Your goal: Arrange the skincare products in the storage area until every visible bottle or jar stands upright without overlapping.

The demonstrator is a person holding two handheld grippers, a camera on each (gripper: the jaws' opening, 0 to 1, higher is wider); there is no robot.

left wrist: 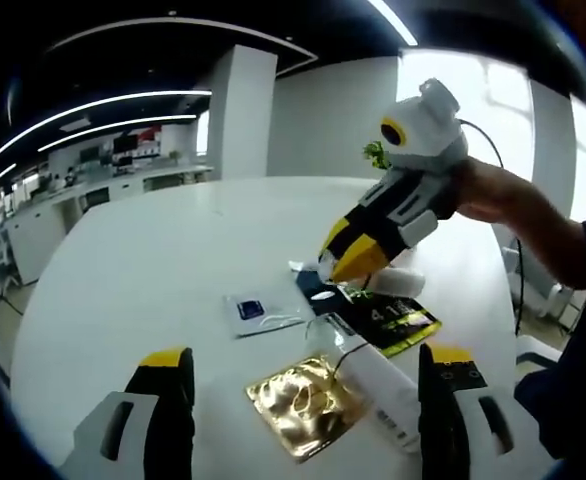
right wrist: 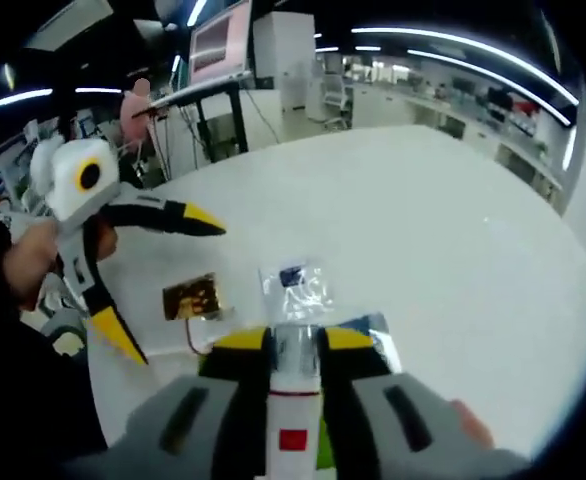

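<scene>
Tube [right wrist: 293, 385] (white) sits clamped between right gripper [right wrist: 295, 345] jaws.

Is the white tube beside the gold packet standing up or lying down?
Lying down. In the left gripper view the white tube rests lengthwise on the table, its end over the gold packet, between the open left tongs.
</scene>
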